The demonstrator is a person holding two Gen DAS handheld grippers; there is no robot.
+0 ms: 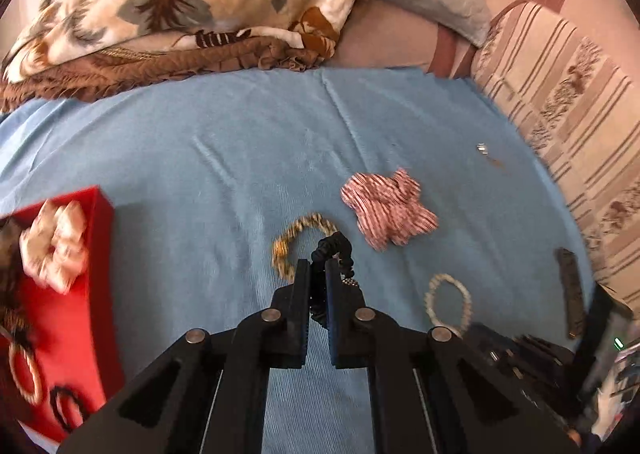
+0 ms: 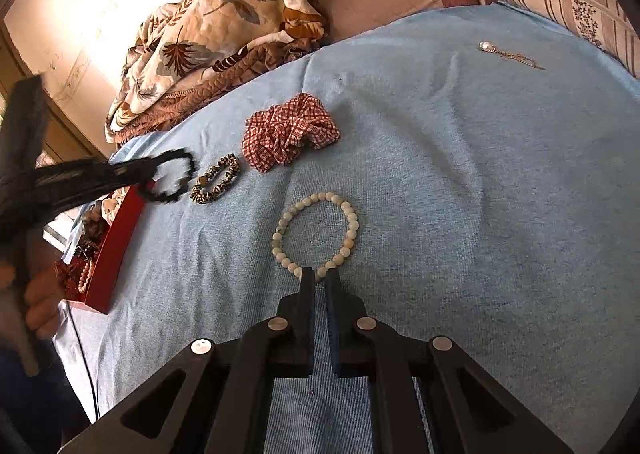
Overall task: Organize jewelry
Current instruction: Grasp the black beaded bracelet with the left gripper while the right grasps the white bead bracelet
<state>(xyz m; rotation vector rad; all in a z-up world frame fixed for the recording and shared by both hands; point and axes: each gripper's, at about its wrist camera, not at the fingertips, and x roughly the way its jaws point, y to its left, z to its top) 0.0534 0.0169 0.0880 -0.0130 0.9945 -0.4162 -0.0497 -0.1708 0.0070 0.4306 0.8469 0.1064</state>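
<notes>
Jewelry is spread over a light blue towel point(image 2: 460, 174) laid on the bed. The left claw point(image 1: 318, 266) is pinched shut on a black scrunchie point(image 1: 334, 248); from the right wrist view that scrunchie point(image 2: 172, 176) hangs clear of the towel, just past the far end of the red box point(image 2: 114, 250). The right claw point(image 2: 319, 276) has its jaws nearly together right at the near side of the pale bead bracelet point(image 2: 316, 232), which lies flat on the towel. I honestly can't tell if a bead is caught between the tips or if they're just touching the loop.

Other bits on the towel: a leopard-print scrunchie point(image 2: 216, 179) just beside the black one, a red checked scrunchie point(image 2: 290, 130) a little further toward the far edge, and a pearl earring with a thin chain point(image 2: 508, 53) well apart, near the far right corner. The red box sits at the left edge and already has a white scrunchie point(image 1: 54, 246) and a few ring-shaped pieces in it. A floral quilt point(image 1: 172, 2) is bunched up beyond the far edge, and a striped pillow point(image 1: 560, 114) lies along the right side.
</notes>
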